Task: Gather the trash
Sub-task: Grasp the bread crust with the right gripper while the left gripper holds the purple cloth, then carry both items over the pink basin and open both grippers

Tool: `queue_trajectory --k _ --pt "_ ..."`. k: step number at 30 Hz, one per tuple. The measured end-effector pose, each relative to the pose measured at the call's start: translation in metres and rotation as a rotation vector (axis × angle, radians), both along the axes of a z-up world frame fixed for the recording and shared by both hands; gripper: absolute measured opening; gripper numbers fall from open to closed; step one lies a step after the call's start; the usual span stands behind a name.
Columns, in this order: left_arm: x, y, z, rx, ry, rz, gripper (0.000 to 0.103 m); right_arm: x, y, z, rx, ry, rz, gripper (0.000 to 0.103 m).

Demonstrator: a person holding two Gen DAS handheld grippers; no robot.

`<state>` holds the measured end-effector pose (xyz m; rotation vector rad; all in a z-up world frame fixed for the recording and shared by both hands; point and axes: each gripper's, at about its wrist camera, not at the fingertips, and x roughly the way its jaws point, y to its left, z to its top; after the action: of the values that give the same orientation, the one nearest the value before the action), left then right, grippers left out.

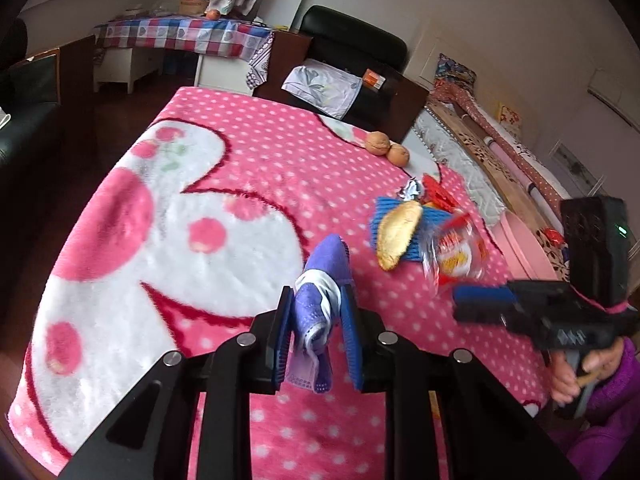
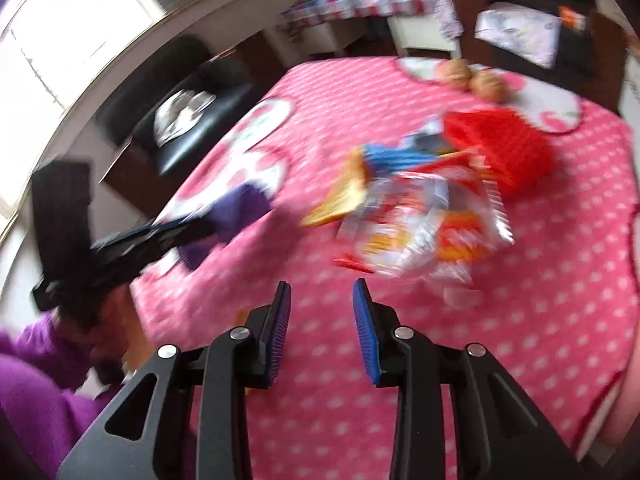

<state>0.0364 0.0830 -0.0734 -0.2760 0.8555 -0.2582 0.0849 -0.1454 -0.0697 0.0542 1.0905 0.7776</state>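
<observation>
Holding: we see the left gripper [image 1: 316, 322] clamped on a purple cloth [image 1: 320, 300], low in the middle of the left wrist view; its blue pads [image 1: 280, 336] press the bunched fabric from both sides.
Cloth: we see one end hanging below the pads and the other standing up above them, with a white strip wrapped across it.
Right gripper [image 2: 322, 322]: we see its fingers partly apart with nothing between them, low in the middle of the right wrist view, above the pink blanket [image 2: 520, 300].
Trash: we find a pile right of centre in the left wrist view, made of a clear snack wrapper [image 1: 456, 256] with red and yellow print, a golden wrapper [image 1: 398, 236] and a blue foam net [image 1: 384, 212] under it.
Trash, right view: we see the same snack wrapper just above the finger tips, with a red net [image 2: 504, 148] beyond it; this view is blurred, so we may be misreading the smaller scraps.
Walnuts [image 1: 386, 148]: we count two, touching, near the far edge of the blanket, well apart from the pile.
Bin: we see a pink rim [image 1: 524, 240] at the right, beside the blanket.
Person: we see a hand [image 1: 576, 376] and a purple sleeve [image 1: 612, 400] at the lower right, gripping the right tool's handle.
</observation>
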Motion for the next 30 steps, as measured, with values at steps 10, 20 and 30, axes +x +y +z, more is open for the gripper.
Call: queue_trajectory --k 10,20,30 --pt "-0.003 0.004 -0.005 -0.003 0.011 0.017 0.022 -0.034 0.038 -0.013 -0.048 0.030 0.173 0.033" --pt "-0.009 0.004 -0.002 0.003 0.010 0.023 0.022 -0.037 0.029 -0.009 -0.005 -0.002 0.144 0.007" --pt "-0.008 -0.010 0.015 0.007 -0.018 0.002 0.022 -0.038 -0.017 0.017 0.073 -0.114 -0.033 0.007"
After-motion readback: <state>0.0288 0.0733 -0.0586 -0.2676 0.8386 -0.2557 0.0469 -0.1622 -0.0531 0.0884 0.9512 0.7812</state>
